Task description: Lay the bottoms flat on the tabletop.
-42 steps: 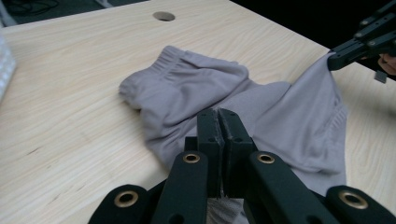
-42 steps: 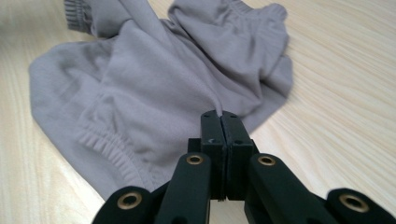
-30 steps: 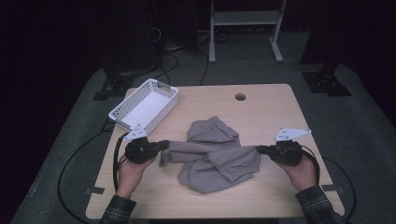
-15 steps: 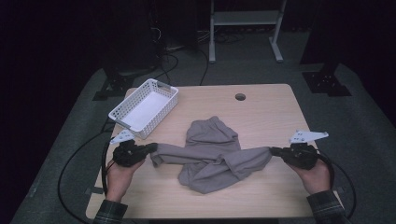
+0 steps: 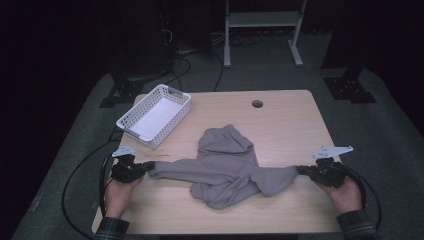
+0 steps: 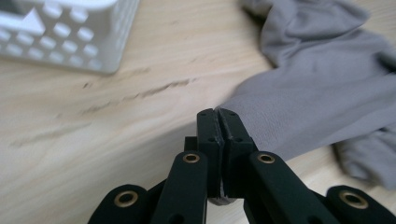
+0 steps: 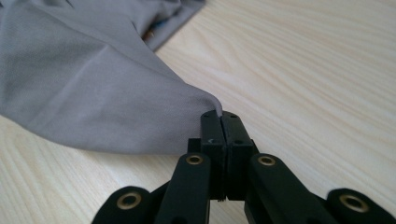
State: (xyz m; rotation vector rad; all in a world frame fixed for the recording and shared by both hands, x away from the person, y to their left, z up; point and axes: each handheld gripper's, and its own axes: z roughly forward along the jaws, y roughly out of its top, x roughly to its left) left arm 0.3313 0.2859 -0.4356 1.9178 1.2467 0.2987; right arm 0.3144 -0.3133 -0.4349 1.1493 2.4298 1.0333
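As I draw both hands apart toward the desk's [image 5: 280,107] side edges, the garment [image 5: 225,167] has stretched out between them since a second ago. Left hand-held gripper [image 5: 145,167]: clamped on one sleeve end. Right hand-held gripper [image 5: 301,170]: clamped on the other. Garment lies mid-desk, body bunched; basket [image 5: 155,115] well apart. Judgement: spreading flat, folding not begun.

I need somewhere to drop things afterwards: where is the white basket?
In the high view the white basket sits at the table's far left corner, beyond the left gripper and apart from the grey garment.
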